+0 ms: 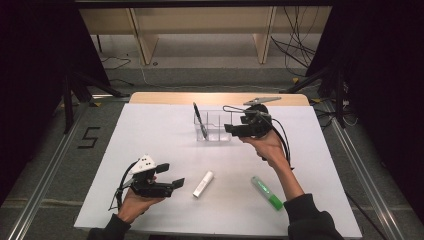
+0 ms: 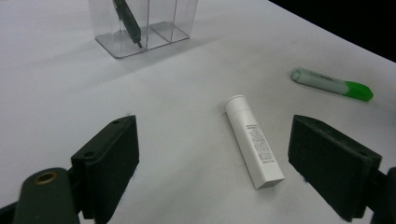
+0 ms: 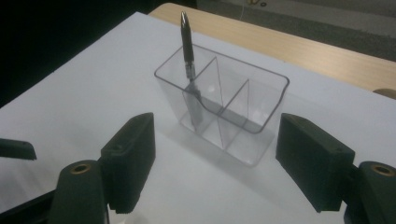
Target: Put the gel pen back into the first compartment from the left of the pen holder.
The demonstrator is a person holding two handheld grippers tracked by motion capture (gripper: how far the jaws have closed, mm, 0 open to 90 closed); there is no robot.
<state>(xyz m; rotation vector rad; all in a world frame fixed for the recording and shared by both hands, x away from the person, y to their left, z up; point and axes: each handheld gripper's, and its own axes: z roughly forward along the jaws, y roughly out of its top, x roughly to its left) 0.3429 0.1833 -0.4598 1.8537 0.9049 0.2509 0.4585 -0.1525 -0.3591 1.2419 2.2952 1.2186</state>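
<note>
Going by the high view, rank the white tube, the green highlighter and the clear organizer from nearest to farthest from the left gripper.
From the left gripper, low at the left of the table:
1. White tube, lying just to its right.
2. Clear organizer, toward the far edge, a dark pen standing in its left compartment.
3. Green highlighter, lying farther right, beside the right forearm.
The last two are nearly level; that order is tentative.

Green highlighter (image 1: pixel 267 193), white tube (image 1: pixel 203 183)

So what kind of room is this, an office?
More likely a lab or recording studio: black curtains at the sides, loose cables on the floor, and a white table with a few items.
</note>
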